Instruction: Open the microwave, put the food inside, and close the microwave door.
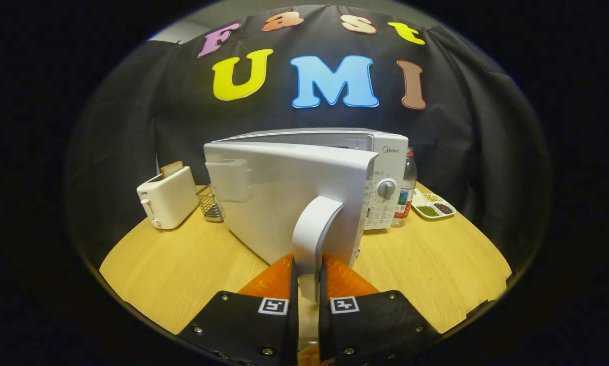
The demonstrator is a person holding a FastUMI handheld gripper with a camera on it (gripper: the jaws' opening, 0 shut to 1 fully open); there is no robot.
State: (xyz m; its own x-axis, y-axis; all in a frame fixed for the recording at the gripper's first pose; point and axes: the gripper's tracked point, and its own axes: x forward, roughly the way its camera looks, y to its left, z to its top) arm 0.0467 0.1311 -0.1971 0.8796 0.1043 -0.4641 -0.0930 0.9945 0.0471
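A white microwave (386, 152) stands on the round wooden table (172, 269). Its door (274, 203) is swung partly out toward me, and I see the door's outer face at an angle. The curved white door handle (312, 239) runs down between my fingers. My gripper (308, 284) is shut on this handle, with both fingers pressing its lower end. The control panel with a round dial (386, 189) sits to the right of the door. The inside of the microwave is hidden behind the door.
A white toaster (168, 198) with a slice of bread stands left of the microwave. A small wire basket (210, 204) sits between them. To the right are a plastic bottle (405, 193) and a white divided tray (433, 206) of food.
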